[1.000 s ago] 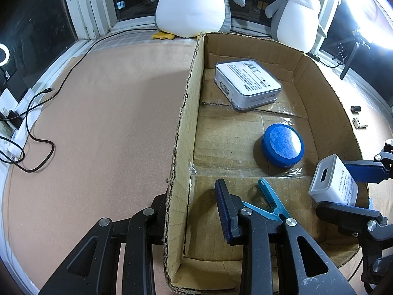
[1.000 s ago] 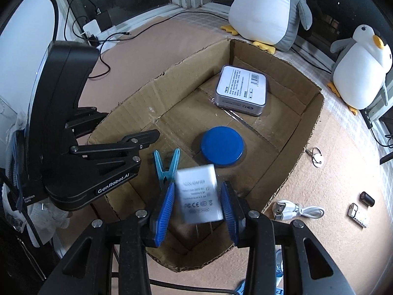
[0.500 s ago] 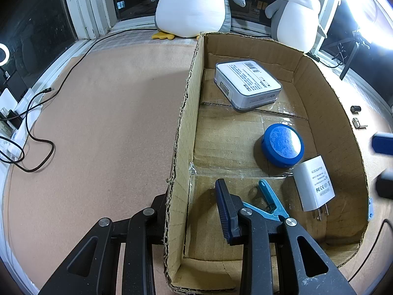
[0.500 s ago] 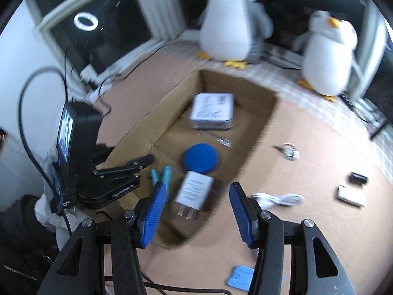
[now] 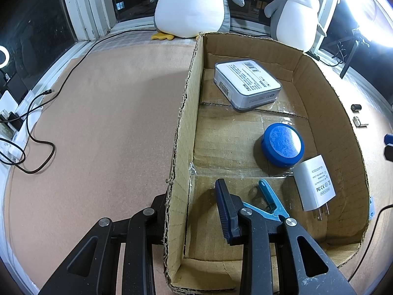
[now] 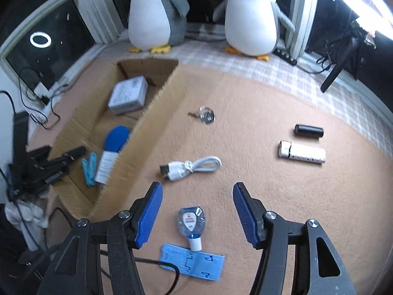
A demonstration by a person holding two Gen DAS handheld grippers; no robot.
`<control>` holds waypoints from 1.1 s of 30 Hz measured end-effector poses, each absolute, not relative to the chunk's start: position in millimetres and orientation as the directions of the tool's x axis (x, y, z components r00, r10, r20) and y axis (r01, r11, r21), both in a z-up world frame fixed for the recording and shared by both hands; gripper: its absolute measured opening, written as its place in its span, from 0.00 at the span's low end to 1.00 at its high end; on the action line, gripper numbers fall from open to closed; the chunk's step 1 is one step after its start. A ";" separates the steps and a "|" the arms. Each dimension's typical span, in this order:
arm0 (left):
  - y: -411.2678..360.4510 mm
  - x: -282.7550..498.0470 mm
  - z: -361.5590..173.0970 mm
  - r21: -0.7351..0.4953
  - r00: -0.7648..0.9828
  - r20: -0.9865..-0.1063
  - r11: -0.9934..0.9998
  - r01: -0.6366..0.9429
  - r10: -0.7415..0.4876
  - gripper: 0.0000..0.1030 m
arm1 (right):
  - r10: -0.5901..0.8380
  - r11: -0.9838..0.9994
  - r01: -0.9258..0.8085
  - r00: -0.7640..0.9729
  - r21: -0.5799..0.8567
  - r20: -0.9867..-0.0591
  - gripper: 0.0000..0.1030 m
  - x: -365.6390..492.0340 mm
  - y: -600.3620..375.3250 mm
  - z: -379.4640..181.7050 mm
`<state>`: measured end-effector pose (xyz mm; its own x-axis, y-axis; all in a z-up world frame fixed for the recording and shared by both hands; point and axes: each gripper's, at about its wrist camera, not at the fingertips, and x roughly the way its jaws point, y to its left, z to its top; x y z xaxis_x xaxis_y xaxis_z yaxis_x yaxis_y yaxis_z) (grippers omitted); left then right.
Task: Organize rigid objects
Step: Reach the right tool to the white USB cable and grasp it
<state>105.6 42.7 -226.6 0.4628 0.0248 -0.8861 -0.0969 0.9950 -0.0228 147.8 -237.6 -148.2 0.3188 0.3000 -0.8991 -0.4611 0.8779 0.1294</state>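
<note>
The cardboard box (image 5: pixel 183 113) holds a white-grey case (image 5: pixel 246 84), a blue round lid (image 5: pixel 282 145), a white power adapter (image 5: pixel 314 183) and a blue clothes peg (image 5: pixel 270 202). My left gripper (image 5: pixel 194 211) is shut on the box's left wall, one finger inside, one outside. My right gripper (image 6: pixel 197 212) is open and empty above the mat, right of the box (image 6: pixel 147 123). Below it lie a small sanitiser bottle (image 6: pixel 191 223) and a blue flat stand (image 6: pixel 192 261). A white cable (image 6: pixel 190 167), a keyring (image 6: pixel 206 116), a black cylinder (image 6: pixel 309 130) and a white stick-shaped item (image 6: pixel 302 152) lie on the mat.
Two plush penguins (image 6: pixel 157 12) (image 6: pixel 250 17) stand at the back by the window. Black cables (image 5: pixel 36 127) run along the left edge of the mat. A tripod leg (image 6: pixel 339 68) stands at the right back.
My right gripper opened and let the white adapter drop into the box, then swung right, out over the mat. The left gripper has not moved.
</note>
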 end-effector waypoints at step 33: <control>46.9 107.8 -226.8 -0.040 0.465 -0.885 0.995 -0.096 0.009 0.32 | 0.355 0.929 -0.153 0.125 0.336 -0.926 0.23 219.6 -218.6 -207.0</control>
